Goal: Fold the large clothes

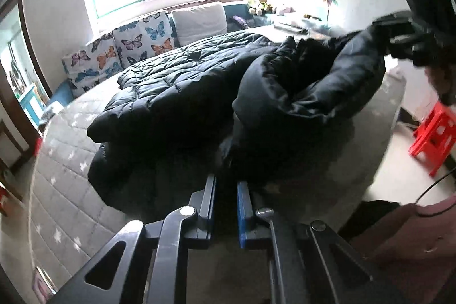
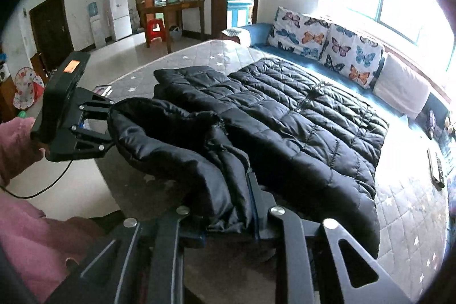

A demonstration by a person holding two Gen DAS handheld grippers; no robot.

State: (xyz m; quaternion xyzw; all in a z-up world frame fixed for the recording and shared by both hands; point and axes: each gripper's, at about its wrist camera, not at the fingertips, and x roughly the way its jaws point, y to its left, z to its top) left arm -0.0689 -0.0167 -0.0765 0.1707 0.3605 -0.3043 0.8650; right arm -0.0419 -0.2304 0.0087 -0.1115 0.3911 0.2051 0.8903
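Bedroom-ish living space, with a quilted grey mattress covered in little white stars taking up most of the floor. Nearest the camera, the right tongs are clamped on a bunched fold of the black puffer coat, near its hood end. Over on the left, the left tongs are pinched together on another bit of the same hood end, held by a hand in a pink sleeve. The coat's body lies spread flat across the mattress beyond. Behind it sit butterfly-print cushions along a blue sofa under a bright window, with a red plastic stool and white fridge further back.
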